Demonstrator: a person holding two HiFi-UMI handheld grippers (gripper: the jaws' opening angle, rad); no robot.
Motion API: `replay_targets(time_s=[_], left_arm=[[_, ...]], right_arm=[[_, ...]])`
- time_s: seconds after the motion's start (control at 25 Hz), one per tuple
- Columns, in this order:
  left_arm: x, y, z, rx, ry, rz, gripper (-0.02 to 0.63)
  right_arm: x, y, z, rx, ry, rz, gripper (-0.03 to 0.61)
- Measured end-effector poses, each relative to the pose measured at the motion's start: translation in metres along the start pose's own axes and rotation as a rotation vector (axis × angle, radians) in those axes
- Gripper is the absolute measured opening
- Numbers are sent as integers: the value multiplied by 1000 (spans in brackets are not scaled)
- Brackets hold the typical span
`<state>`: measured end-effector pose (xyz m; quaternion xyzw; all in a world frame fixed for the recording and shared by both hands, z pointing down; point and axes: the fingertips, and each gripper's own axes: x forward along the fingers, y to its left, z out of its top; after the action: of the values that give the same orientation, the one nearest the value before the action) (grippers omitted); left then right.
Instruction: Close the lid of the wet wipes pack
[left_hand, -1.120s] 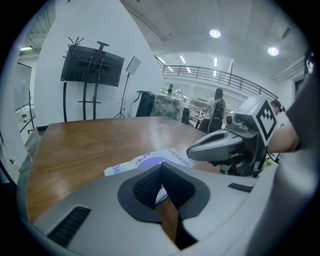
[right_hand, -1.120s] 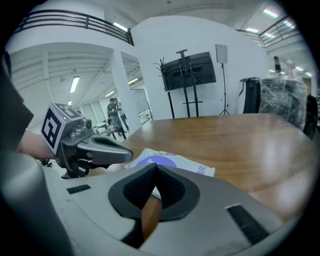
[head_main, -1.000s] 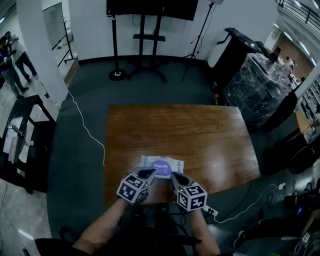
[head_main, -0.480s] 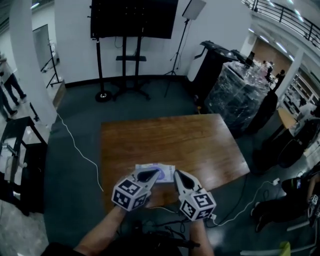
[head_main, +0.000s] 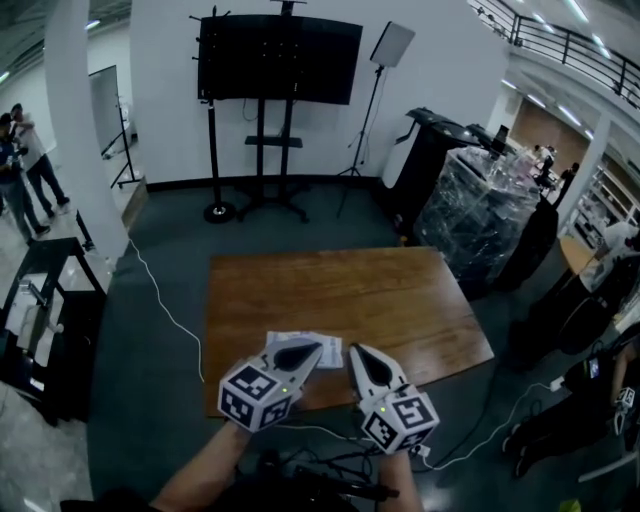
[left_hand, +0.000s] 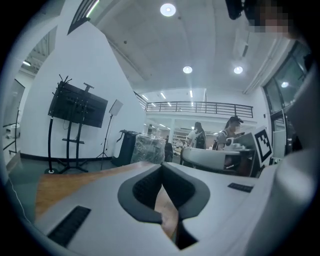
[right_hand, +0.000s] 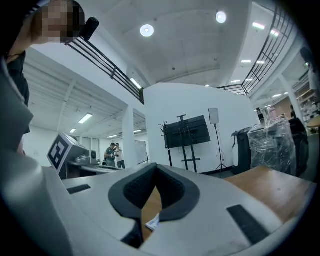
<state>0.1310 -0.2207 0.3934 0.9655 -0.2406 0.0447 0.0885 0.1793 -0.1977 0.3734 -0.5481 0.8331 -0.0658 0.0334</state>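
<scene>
Head view showed a brown wooden table (head_main: 350, 285) on a dark floor, and the wet wipes pack (head_main: 328, 350) lay flat near the table's front edge, close to the person. The left gripper (head_main: 312, 347) hung over the left part of the pack and covered some of it. The right gripper (head_main: 355, 350) was just beside the pack's right end. From above I could not tell whether either one touched the pack, or whether the lid was closed.

Left gripper view showed the left gripper (left_hand: 161, 170) with its two jaws pressed together at the tips and nothing between them; only the wood of the table was visible through the gap lower down. Right gripper view showed the same for the right gripper (right_hand: 156, 170): tips together, nothing held. A small white corner (right_hand: 152, 221) appeared in the gap under them.

Behind the table stood a dark screen on a stand (head_main: 280, 60), and a white cable (head_main: 160, 300) ran across the floor at the left.
</scene>
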Motion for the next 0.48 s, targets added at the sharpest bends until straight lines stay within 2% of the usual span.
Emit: replay_targets(time_s=[0.48], left_arm=[[-15, -61, 11, 44, -22, 60, 0]], right_arm=[[-58, 11, 17, 28, -45, 75, 9]])
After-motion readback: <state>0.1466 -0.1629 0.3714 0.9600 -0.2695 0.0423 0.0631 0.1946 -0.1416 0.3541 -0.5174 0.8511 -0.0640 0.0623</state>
